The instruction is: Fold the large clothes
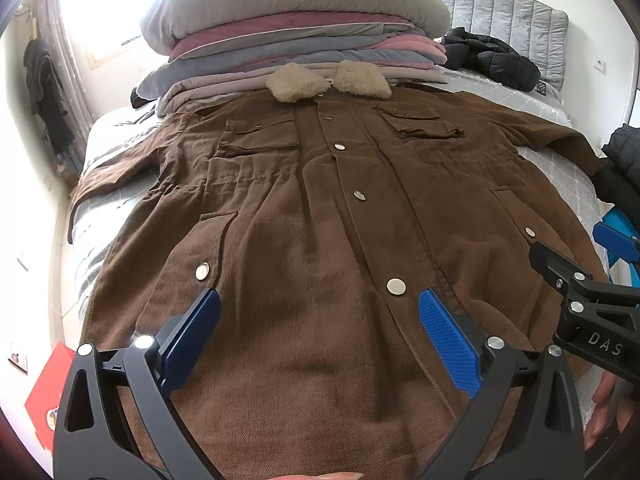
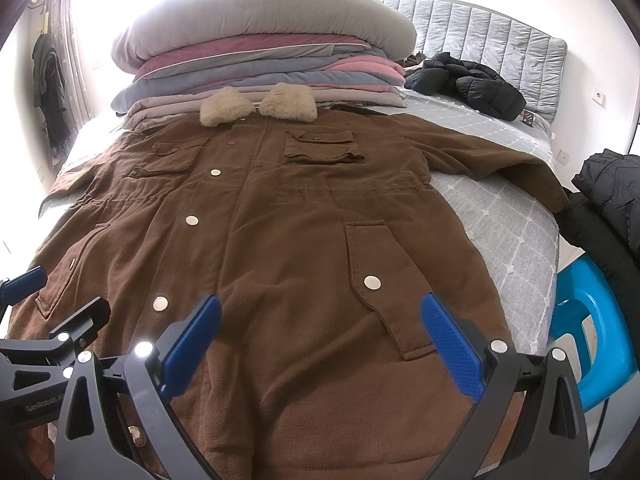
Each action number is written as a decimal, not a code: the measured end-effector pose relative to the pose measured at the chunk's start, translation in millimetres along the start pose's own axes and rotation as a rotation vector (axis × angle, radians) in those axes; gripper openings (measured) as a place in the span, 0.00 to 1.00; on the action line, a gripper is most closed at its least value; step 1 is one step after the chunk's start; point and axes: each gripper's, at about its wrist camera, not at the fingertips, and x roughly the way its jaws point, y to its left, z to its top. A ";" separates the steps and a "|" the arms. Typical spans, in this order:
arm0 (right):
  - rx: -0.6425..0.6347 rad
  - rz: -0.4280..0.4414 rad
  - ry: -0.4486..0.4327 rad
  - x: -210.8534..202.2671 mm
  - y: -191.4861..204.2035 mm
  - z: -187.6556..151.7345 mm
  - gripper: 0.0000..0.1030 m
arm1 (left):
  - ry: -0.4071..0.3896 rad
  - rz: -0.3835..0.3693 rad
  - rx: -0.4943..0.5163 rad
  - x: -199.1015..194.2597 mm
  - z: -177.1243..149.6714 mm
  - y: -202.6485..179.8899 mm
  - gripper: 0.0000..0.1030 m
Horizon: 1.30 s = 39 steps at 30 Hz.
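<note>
A large brown coat (image 1: 312,208) with silver snap buttons and a cream fleece collar (image 1: 328,80) lies flat, front up, spread across the bed; it also shows in the right wrist view (image 2: 280,216). Both sleeves are stretched out sideways. My left gripper (image 1: 320,312) is open and empty, hovering over the coat's lower hem. My right gripper (image 2: 322,316) is open and empty, over the lower right front by the flap pocket (image 2: 380,292). Each gripper shows at the other view's edge, the right one (image 1: 576,276) and the left one (image 2: 52,300).
A stack of folded quilts and blankets (image 1: 296,32) sits at the head of the bed. A black puffer jacket (image 1: 492,60) lies by the grey headboard (image 1: 508,16). A blue plastic stool (image 2: 592,332) and dark clothing stand to the right. A red box (image 1: 48,392) is at the lower left.
</note>
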 end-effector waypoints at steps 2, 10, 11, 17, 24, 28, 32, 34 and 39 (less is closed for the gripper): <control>0.001 0.000 0.000 0.1 -0.4 0.2 0.93 | 0.001 -0.001 0.000 0.0 0.8 0.0 0.93; 0.001 0.001 0.001 0.1 0.0 0.1 0.93 | 0.001 -0.001 -0.001 -0.1 1.0 0.1 0.93; 0.001 0.001 0.002 -0.1 0.2 0.0 0.93 | 0.002 0.000 0.000 0.0 0.6 0.1 0.93; 0.002 0.001 0.001 -0.3 -0.5 0.3 0.93 | 0.003 0.000 0.000 0.5 0.2 0.0 0.93; 0.001 0.003 0.001 0.0 0.4 0.1 0.93 | 0.004 0.000 0.000 0.6 0.2 0.0 0.93; 0.000 0.005 0.001 0.3 1.5 0.0 0.93 | 0.004 -0.001 -0.001 0.6 -0.1 0.1 0.93; -0.003 0.010 -0.001 -2.1 10.5 -1.7 0.93 | 0.004 -0.001 0.000 0.3 1.1 -0.1 0.93; -0.003 0.011 -0.001 -2.3 10.7 -1.7 0.93 | 0.004 0.000 0.000 0.6 0.2 0.0 0.93; -0.001 0.015 0.001 -1.4 10.2 -1.0 0.93 | 0.004 0.000 0.000 0.3 1.3 -0.2 0.93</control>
